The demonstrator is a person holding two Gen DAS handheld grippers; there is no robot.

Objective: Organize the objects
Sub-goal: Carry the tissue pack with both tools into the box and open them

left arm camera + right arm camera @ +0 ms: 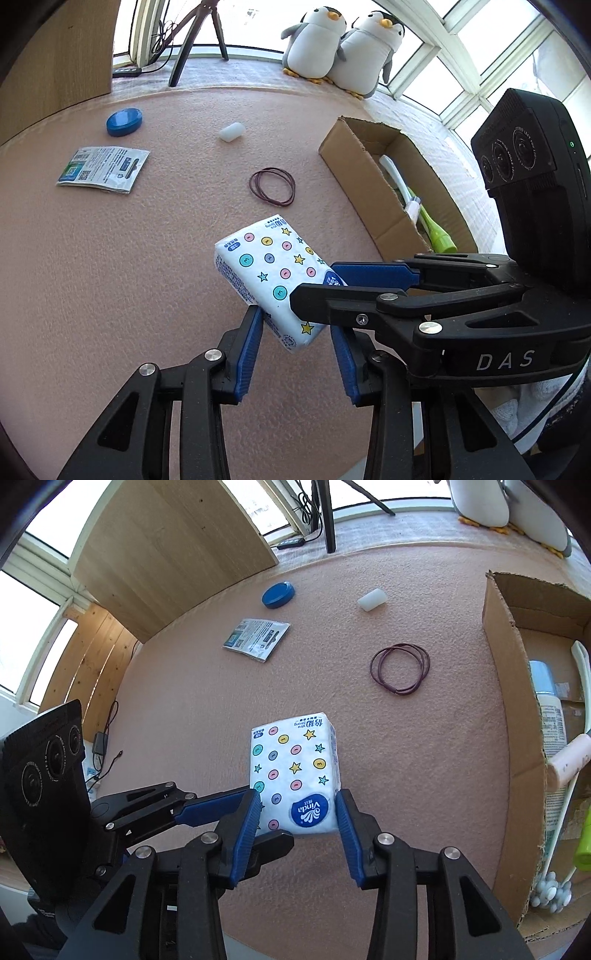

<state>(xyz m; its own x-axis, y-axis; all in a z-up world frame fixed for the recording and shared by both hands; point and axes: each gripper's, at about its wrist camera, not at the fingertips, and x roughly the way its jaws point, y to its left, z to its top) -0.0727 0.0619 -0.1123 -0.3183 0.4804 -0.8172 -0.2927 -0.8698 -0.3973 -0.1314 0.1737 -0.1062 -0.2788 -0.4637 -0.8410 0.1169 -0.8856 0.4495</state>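
Gripping the tissue pack [295, 771] w/ my right gripper [300, 810], blue pads pressed on both its sides near the logo end; pack sits tilted, lifted off the pink mat [424, 757]. My left gripper [295, 332] is under/around the pack's other corner, jaws spread wide; one pad touches its edge, no clamp. Cardboard box [354, 177] off to my right w/ a green bottle [441, 236] + white brush inside. Hair ties [273, 186], white cylinder [232, 131], blue lid [124, 121], printed sachet [103, 169] lie apart on the mat. Two plush penguins [343, 48] by the window.
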